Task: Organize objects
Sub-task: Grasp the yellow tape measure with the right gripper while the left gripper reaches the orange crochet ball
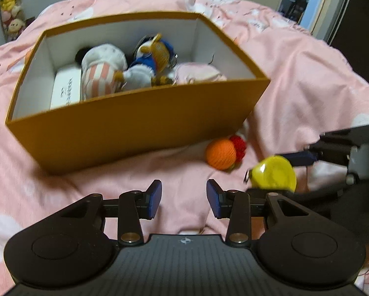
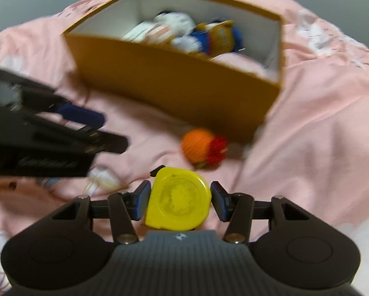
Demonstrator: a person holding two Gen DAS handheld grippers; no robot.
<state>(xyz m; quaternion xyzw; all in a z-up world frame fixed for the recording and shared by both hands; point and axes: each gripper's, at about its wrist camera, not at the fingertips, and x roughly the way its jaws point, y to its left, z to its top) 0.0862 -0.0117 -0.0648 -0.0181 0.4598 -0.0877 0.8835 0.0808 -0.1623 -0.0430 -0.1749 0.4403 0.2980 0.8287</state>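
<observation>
We have the yellow tape measure point(image 2: 178, 201) clamped between the pads of our right gripper point(image 2: 180, 201), held over the pink bedspread point(image 2: 320, 128) in front of the open tan box point(image 2: 164, 79). Our left gripper point(image 1: 184, 197) hangs beside it, jaws apart and empty. An orange-and-red yarn toy point(image 1: 225, 153) lies just beside the box's near corner, and plush toys point(image 1: 145, 64) fill the box.

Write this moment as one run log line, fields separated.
right tool: shut on yellow tape measure | left tool: open, empty | orange box: holds plush toys
</observation>
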